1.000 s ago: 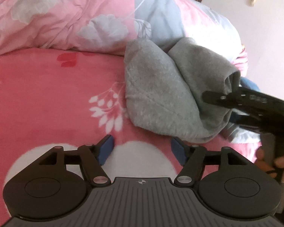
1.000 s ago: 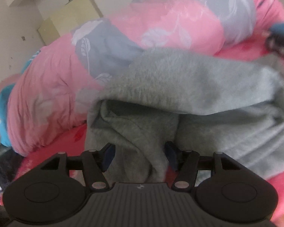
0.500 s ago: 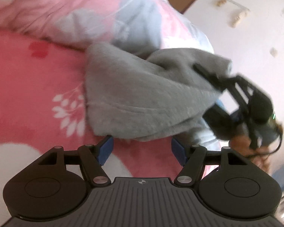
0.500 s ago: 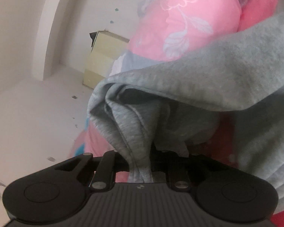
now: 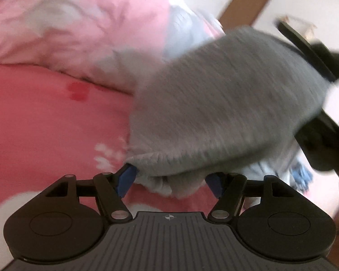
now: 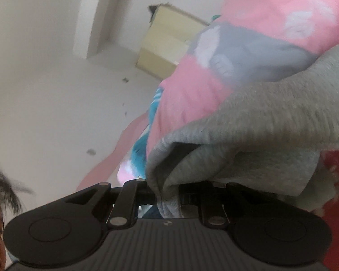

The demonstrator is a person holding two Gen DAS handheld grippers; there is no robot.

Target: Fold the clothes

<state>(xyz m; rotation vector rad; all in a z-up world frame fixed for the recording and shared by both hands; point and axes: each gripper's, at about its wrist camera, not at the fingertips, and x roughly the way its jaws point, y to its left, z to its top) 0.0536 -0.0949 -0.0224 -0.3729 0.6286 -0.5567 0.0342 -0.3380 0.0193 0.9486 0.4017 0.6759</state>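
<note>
Barely begun: the right gripper, jaws just closed, pinches a bunched edge of the grey garment and holds it above the bed. Nearby, the left gripper stands spread, unclamped. Folding remains.

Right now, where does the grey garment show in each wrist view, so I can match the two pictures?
Left wrist view: the grey garment fills the centre and right, its lower hem bunched between the open left tool.
Right wrist view: the grey garment hangs across the right half, one fold pinched in the right tool.
Shared landmark: the pink flowered quilt behind the garment.
</note>
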